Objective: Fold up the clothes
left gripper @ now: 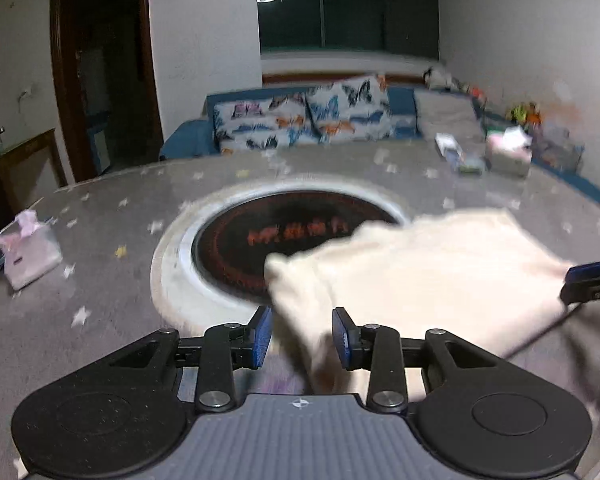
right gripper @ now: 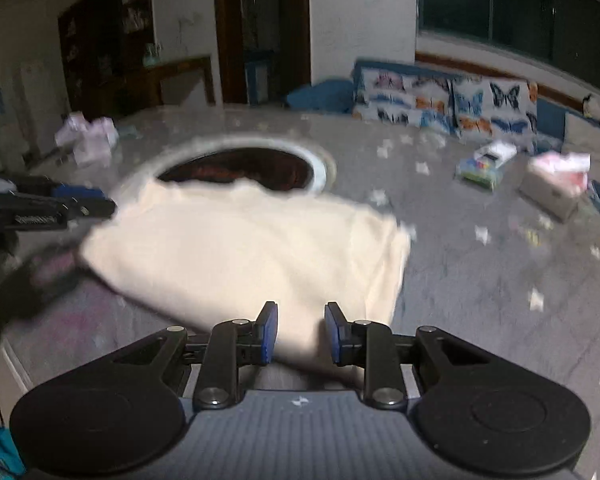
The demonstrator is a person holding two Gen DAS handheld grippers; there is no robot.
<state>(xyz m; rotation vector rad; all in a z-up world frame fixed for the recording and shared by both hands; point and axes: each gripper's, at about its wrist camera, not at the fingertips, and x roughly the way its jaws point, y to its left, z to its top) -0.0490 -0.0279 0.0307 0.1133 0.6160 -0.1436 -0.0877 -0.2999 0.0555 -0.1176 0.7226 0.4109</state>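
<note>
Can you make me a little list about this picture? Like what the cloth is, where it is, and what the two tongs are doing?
cloth: cream soft folded garment, blurred
where: on the grey star-patterned table cover, its far edge over the round dark heater plate with white rim
left tongs: pads apart, cloth between them; grip not clear
right tongs: pads apart at the cloth's near edge; grip not clear
also on table: pink tissue box, small colourful packet
behind: butterfly-print cushions on a blue sofa
</note>
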